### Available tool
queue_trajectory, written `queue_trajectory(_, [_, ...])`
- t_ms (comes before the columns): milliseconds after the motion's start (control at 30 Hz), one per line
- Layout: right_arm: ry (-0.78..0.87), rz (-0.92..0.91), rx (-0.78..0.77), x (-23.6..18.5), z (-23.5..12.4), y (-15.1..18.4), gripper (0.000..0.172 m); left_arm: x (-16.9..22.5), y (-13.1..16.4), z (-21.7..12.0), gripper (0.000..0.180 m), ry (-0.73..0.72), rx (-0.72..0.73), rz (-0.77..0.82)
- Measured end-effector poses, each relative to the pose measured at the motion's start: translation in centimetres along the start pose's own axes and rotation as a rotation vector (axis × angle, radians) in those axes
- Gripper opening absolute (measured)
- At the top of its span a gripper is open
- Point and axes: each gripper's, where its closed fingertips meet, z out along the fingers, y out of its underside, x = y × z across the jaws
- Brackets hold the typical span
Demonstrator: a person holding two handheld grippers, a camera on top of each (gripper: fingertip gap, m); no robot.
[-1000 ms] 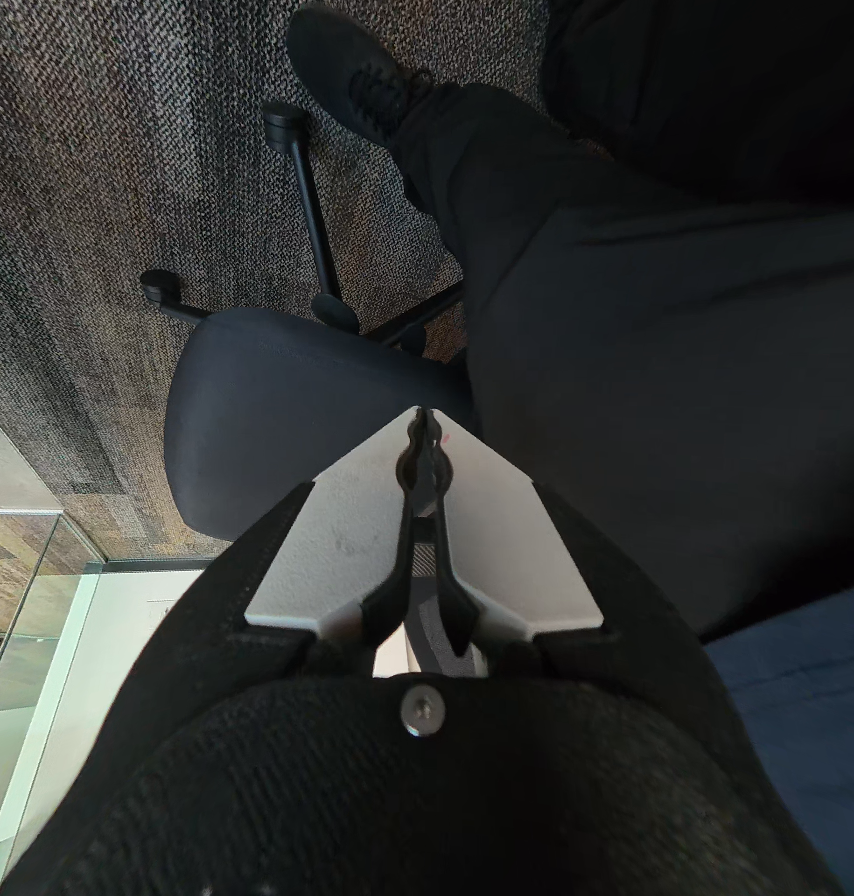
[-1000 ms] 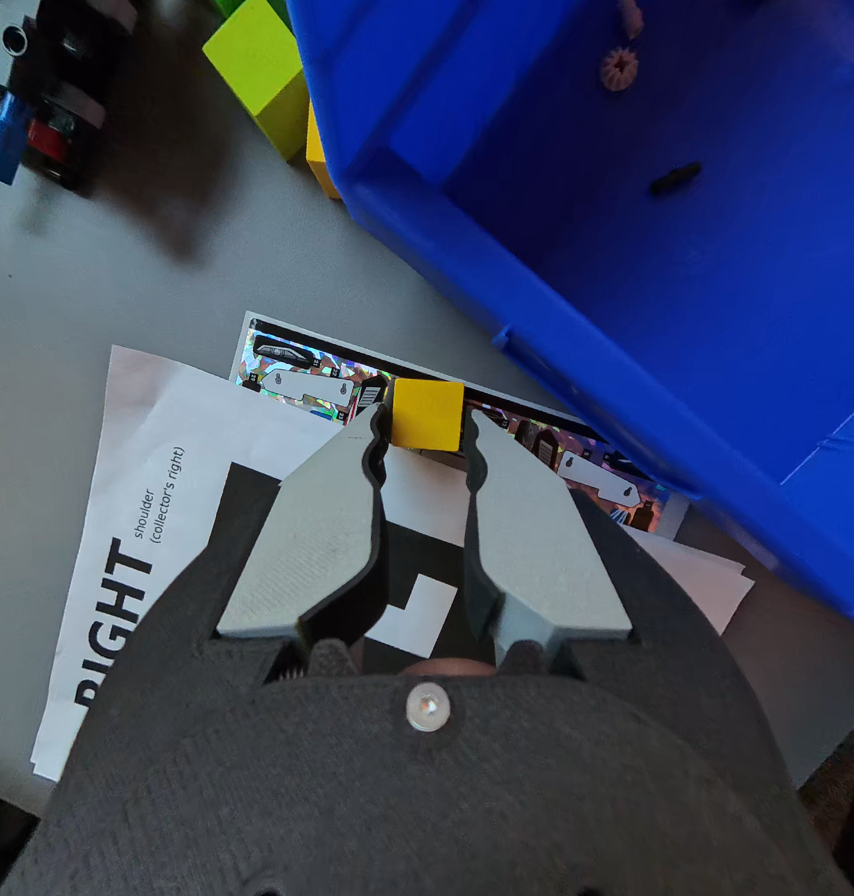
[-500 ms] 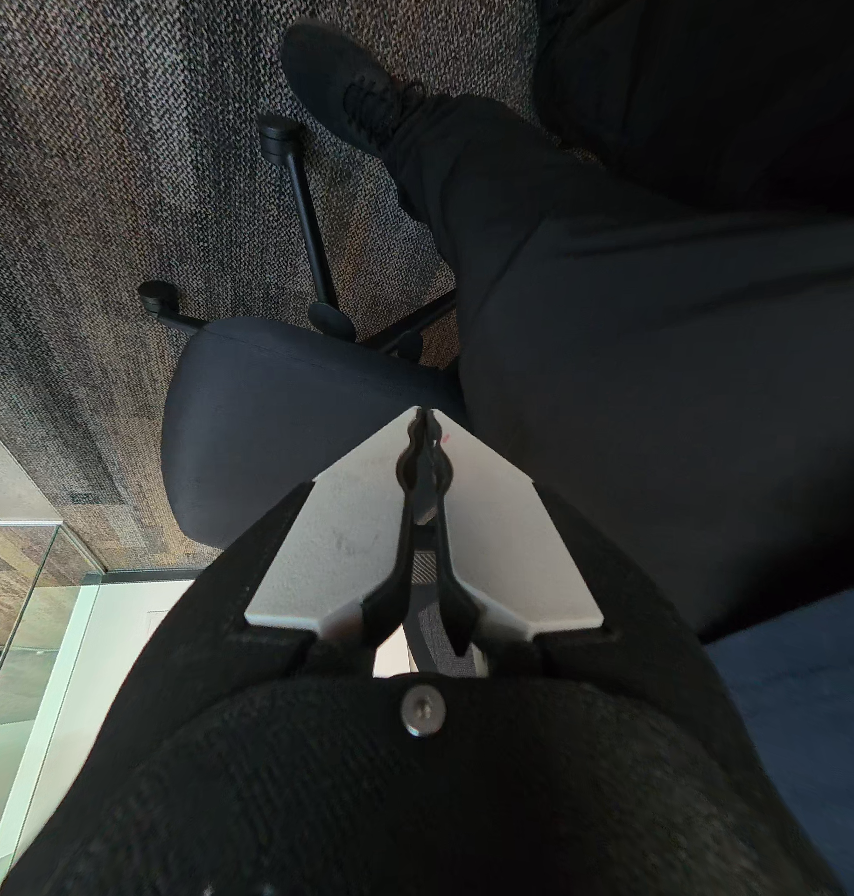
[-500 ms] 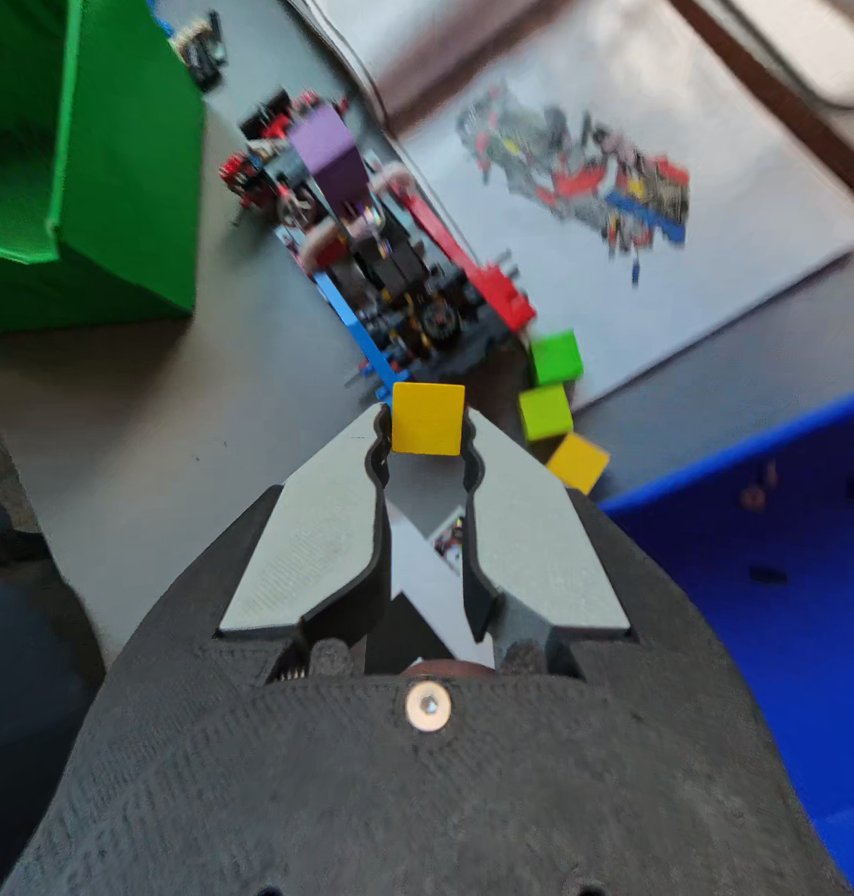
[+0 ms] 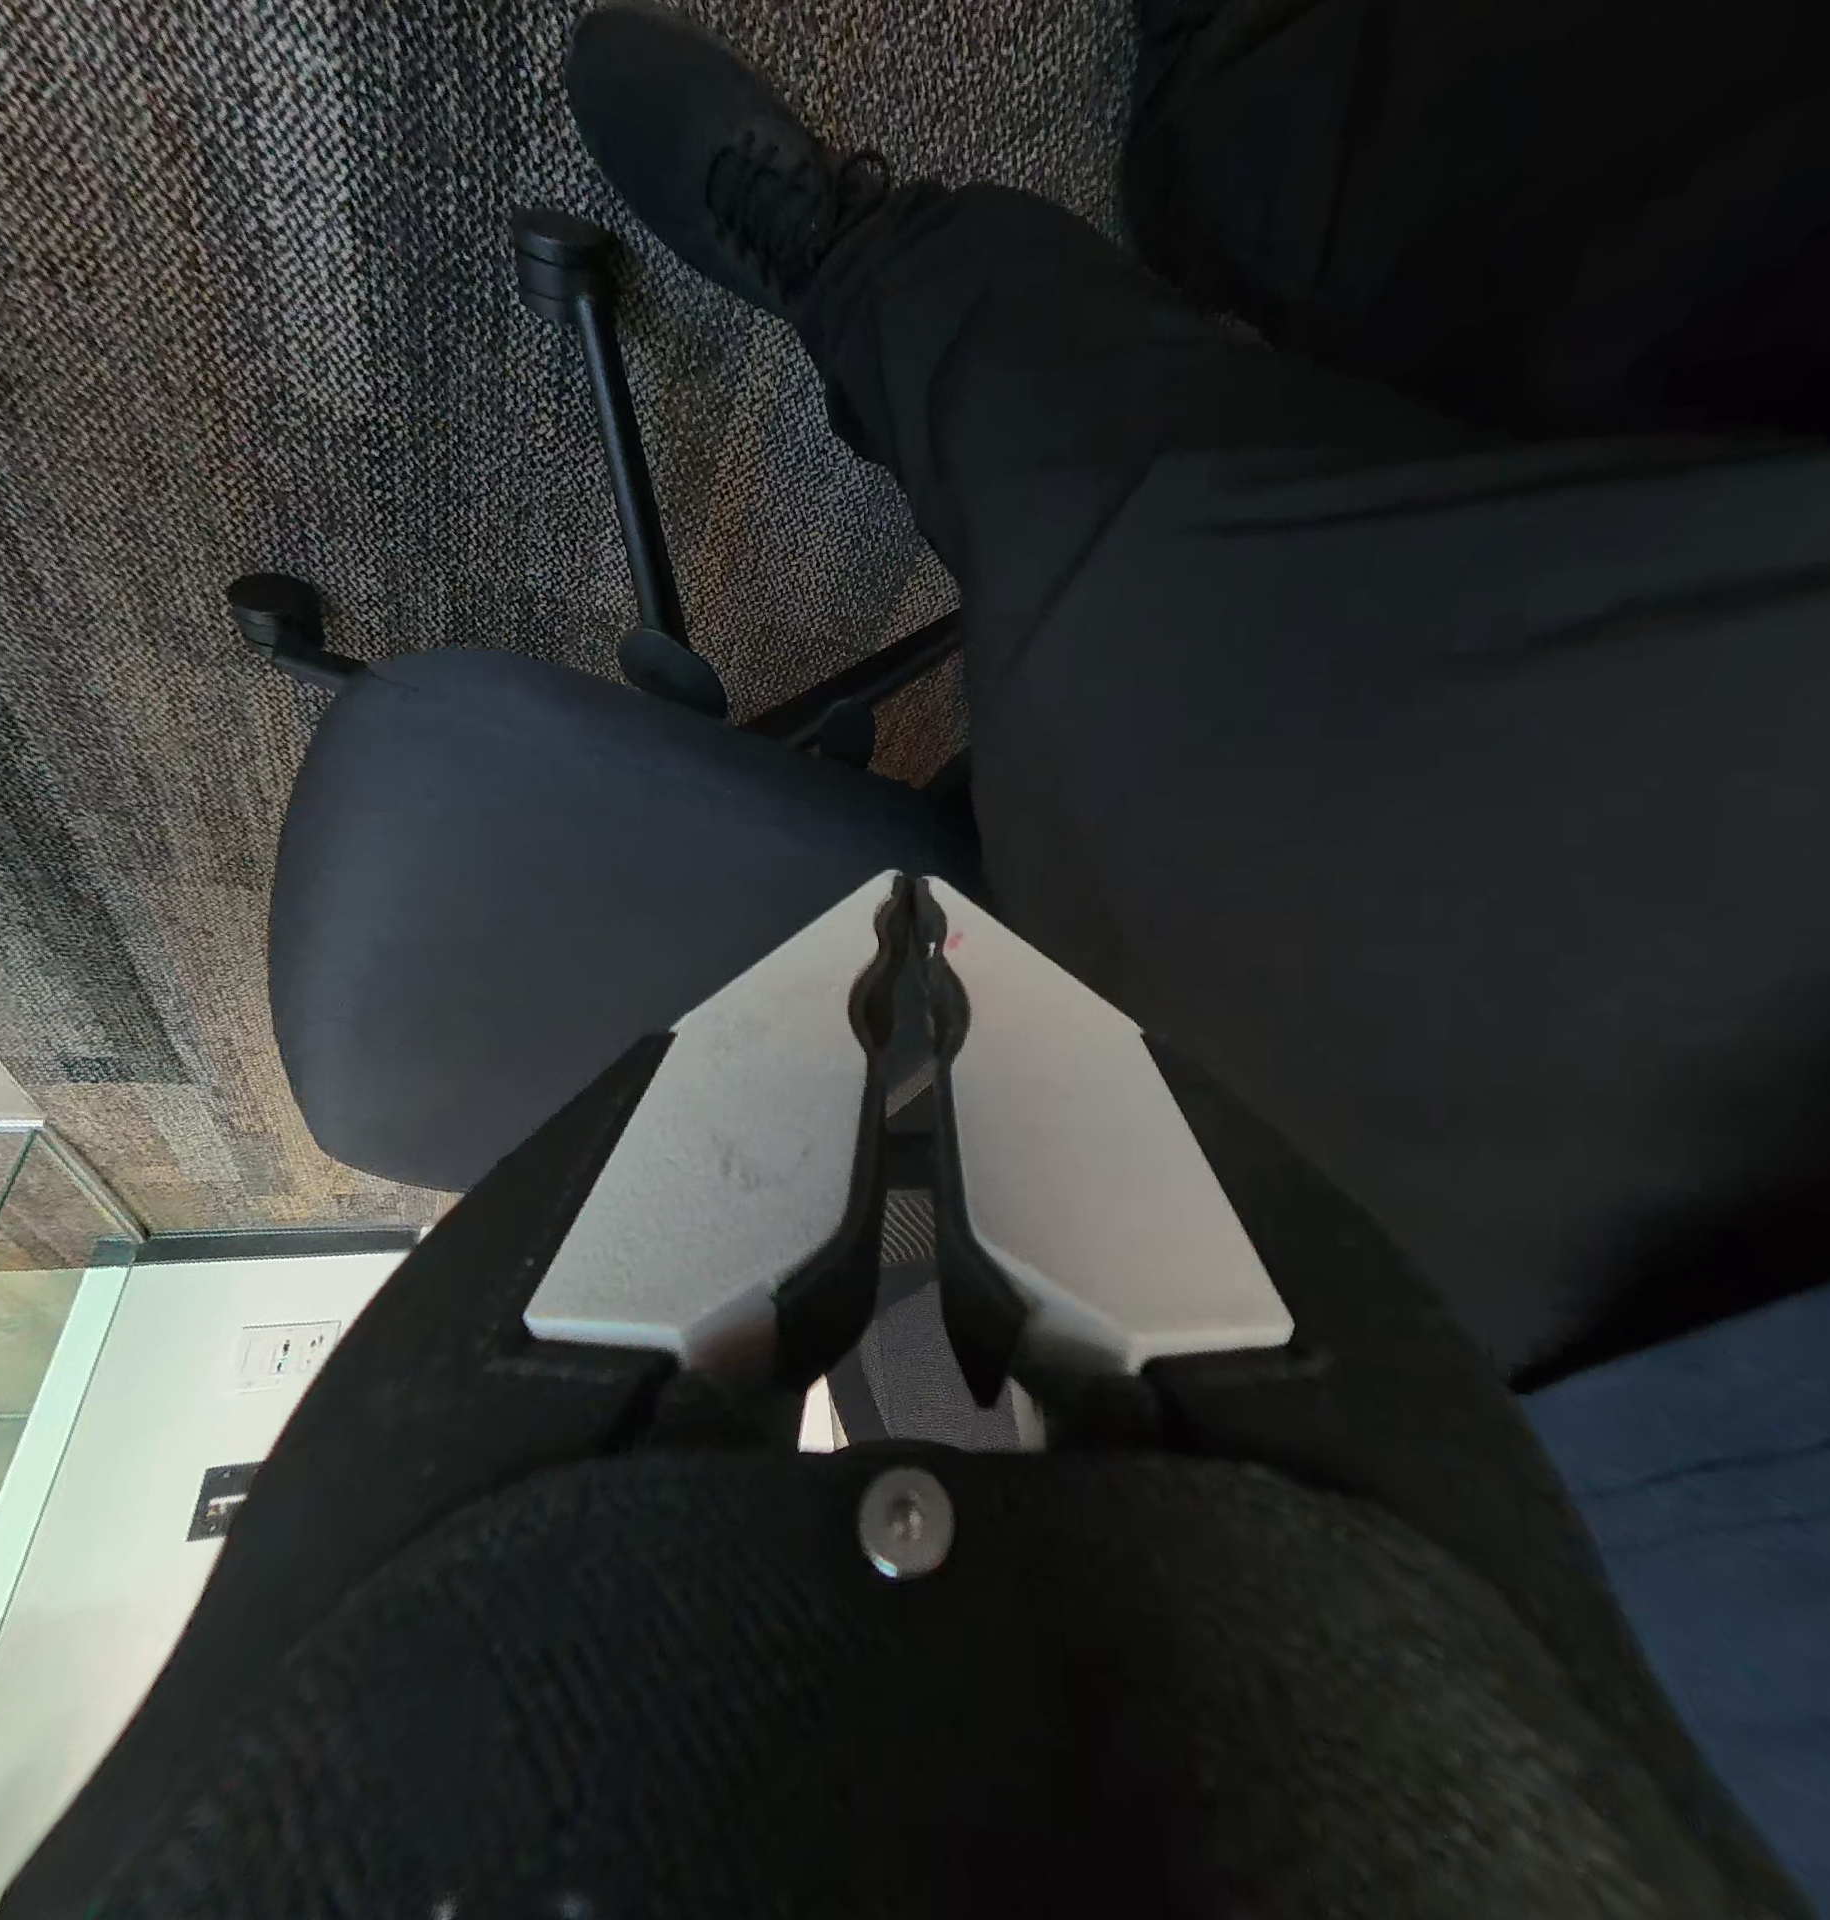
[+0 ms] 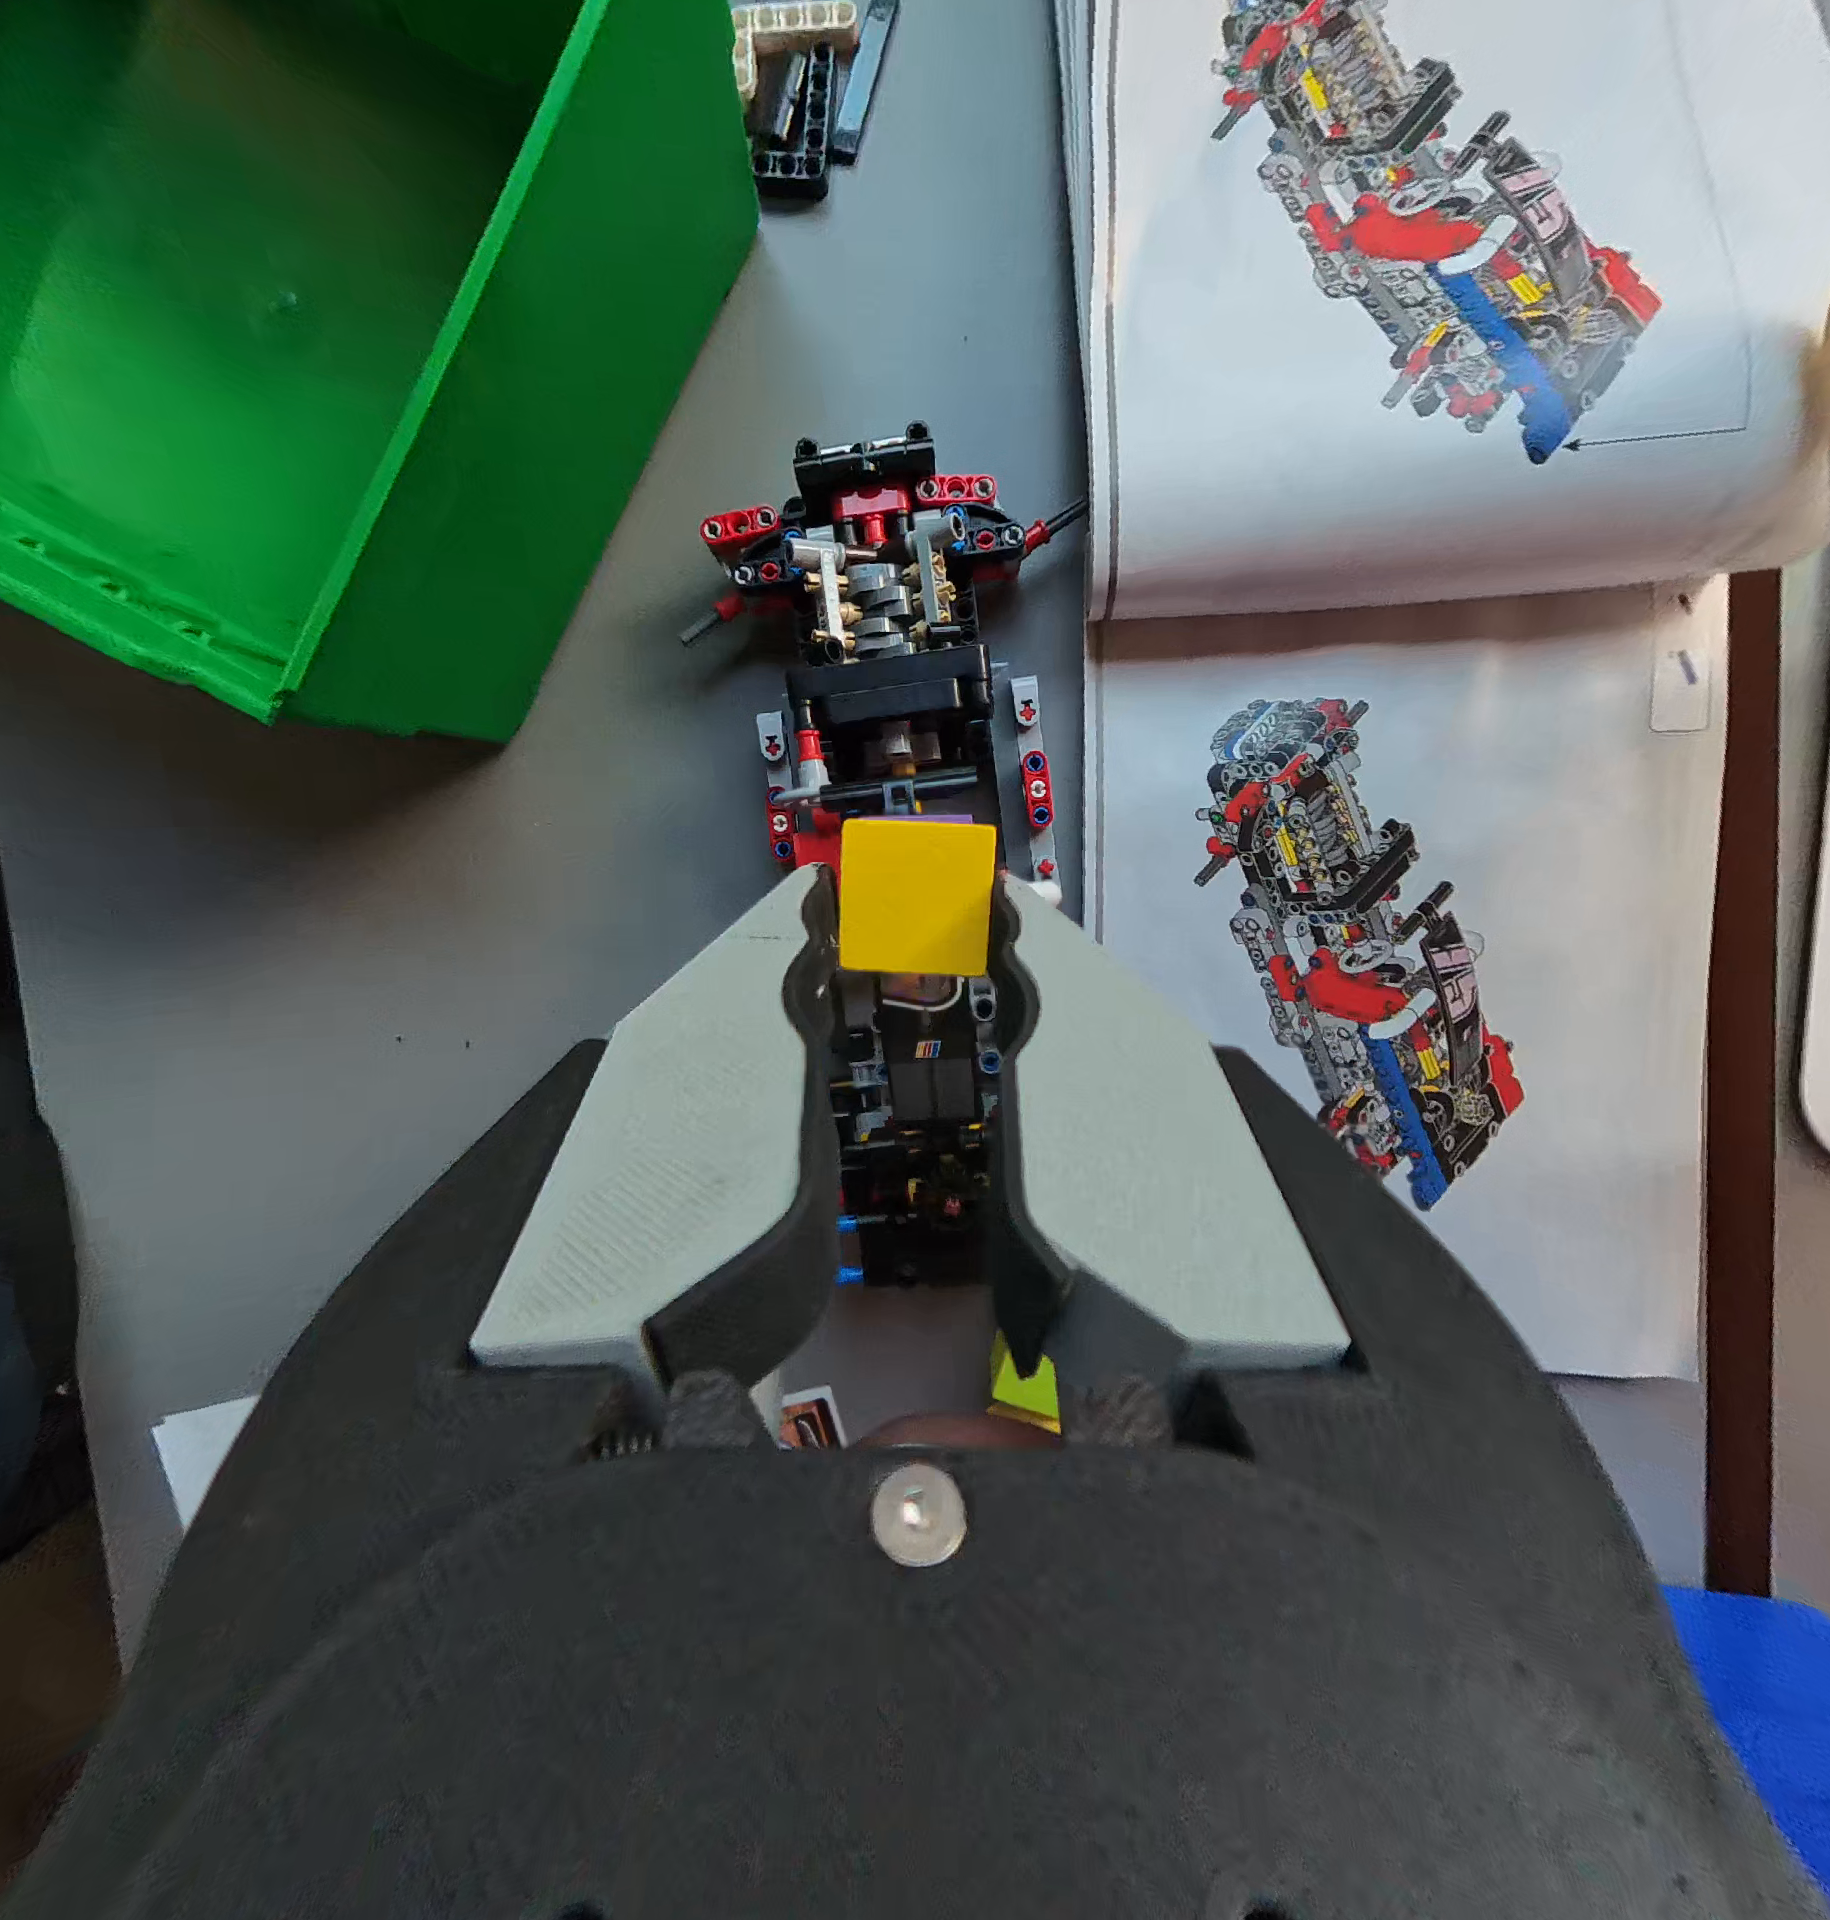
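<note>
- The right gripper (image 6: 916, 914) is clenching a smooth, square-faced yellow cube (image 6: 916, 896), its ribbed dark pads (image 6: 813, 935) pressing on both sides, above a studded brick-built chassis (image 6: 885, 665) whose long axis is running near to far on the grey table (image 6: 267, 935).
- Only the right wrist view is showing the glossy green bin (image 6: 267, 312) far left and the open instruction booklet (image 6: 1410, 520) on the right.
- The left gripper (image 5: 911, 904) is sitting clenched on nothing, over a padded chair seat (image 5: 537, 894), speckled carpet (image 5: 215, 312) and a person's dark trouser leg (image 5: 1306, 727).
</note>
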Motion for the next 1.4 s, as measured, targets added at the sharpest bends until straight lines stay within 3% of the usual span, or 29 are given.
queue_trajectory(267, [-0.003, -0.032, -0.060, -0.1, 1.5, 0.2, 0.026, -0.4, 1.3, 0.7, 0.000, 0.011, -0.013, -0.031])
queue_trajectory(1400, [0.012, -0.048, -0.069, -0.1, 2.1, 0.7, 0.026, -0.5, 0.8, 0.2, 0.000, 0.014, -0.006, -0.031])
